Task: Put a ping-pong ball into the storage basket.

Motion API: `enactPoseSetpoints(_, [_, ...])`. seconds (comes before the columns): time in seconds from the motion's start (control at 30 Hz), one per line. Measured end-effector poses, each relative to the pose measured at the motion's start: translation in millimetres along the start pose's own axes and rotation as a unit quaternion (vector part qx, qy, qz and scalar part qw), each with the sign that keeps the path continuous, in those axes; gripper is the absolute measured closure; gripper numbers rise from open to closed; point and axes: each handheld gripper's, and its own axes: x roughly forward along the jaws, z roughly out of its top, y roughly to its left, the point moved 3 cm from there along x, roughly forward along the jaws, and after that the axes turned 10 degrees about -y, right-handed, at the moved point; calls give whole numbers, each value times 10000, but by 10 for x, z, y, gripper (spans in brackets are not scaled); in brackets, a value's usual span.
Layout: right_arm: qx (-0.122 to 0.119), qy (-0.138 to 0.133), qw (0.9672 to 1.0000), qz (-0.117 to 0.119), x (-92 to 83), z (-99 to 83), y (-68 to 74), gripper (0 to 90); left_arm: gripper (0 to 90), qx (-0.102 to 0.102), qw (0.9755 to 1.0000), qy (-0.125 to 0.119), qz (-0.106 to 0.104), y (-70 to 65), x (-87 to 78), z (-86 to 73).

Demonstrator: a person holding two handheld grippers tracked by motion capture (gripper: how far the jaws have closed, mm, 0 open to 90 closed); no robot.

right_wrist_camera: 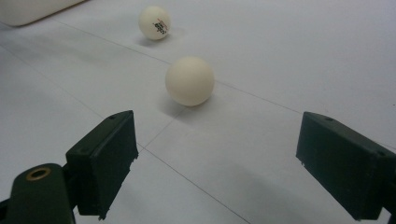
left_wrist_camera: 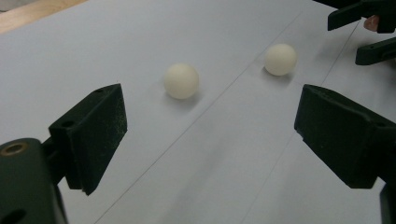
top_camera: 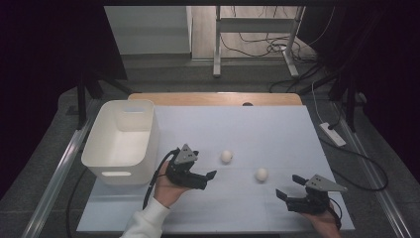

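Left claw [top_camera: 214, 174] and right claw [top_camera: 288, 187] gaping, two smooth round balls [top_camera: 227, 156] between

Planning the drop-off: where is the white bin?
In the high view the white bin sits at the table's left edge, just left of the left gripper.

Print on one ball only, too small to read.
The far ball [right_wrist_camera: 155, 22] in the right gripper view carries a small dark logo line with a red mark under it; letters are not legible. The near ball [right_wrist_camera: 189, 80] shows plain, no print. In the left gripper view both balls show blank sides. No other text, numbers or labels are readable.
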Motion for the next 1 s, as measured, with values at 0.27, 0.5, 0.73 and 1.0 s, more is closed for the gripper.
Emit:
enactPoseSetpoints(0.27, [4,-19,10000,-11,-9,10,0,120,107,47,9999,89,-79,-24,134,49])
enactPoseSetpoints(0.5, [-25,-2,10000,-13,-6,3,-7,120,108,58,9998,145,-78,-4,218,79])
enactPoseSetpoints(0.73, [-23,3,10000,-1,-1,3,-7,120,109,75,9997,247,-48,4,321,92])
enactPoseSetpoints(1.0, [-1,11,10000,4,9,-8,-18,120,112,46,9995,324,-4,65,397,92])
